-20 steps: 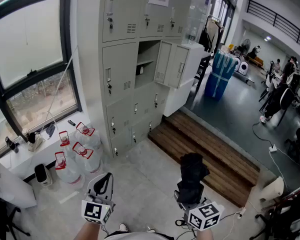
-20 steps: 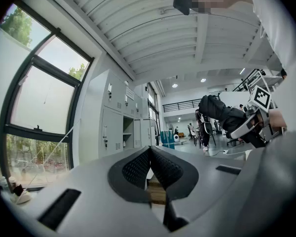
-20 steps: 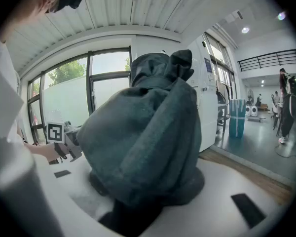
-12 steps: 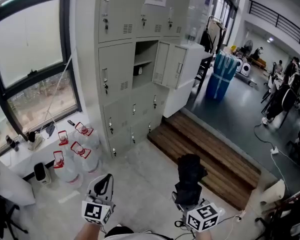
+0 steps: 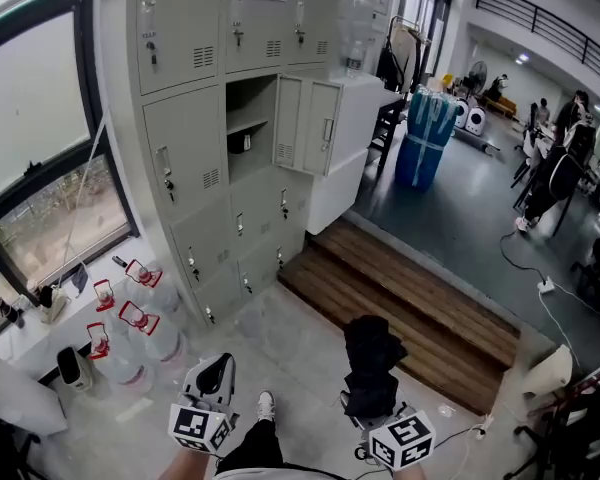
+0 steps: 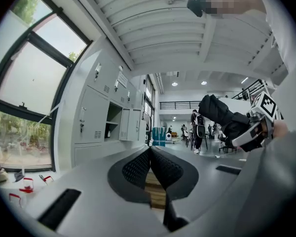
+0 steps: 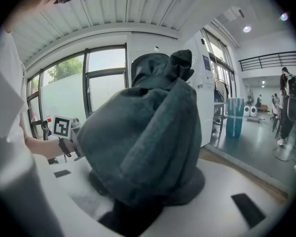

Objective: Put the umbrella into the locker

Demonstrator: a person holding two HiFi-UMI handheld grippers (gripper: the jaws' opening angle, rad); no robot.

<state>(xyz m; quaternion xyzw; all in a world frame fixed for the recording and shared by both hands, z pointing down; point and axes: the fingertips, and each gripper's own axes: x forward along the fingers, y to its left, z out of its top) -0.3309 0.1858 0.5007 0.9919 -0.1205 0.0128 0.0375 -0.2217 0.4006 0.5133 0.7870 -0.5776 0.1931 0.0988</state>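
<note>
We see the left gripper point(image 5: 218, 373) with jaws pressed together on nothing, and beside it the right gripper point(image 5: 371, 404), jaws clamped on the folded dark umbrella point(image 5: 372, 353), held above the floor point(image 5: 300, 338). Farther off stands the grey locker point(image 5: 180, 158), 1 compartment point(image 5: 248, 118) open, well apart from the umbrella.

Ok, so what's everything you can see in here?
lockers: one bank, grey, beside the window; one door open
window: one, black frame, left
water jugs: four, clear with red tops, on the floor under the window
step: one, brown wood, right of the lockers
people: a few, dark clothes, far right
umbrella: one, dark, folded, in the right gripper
shoe: one, white, bottom middle
left gripper: grey, shut, empty
right gripper: grey, shut on the umbrella
</note>
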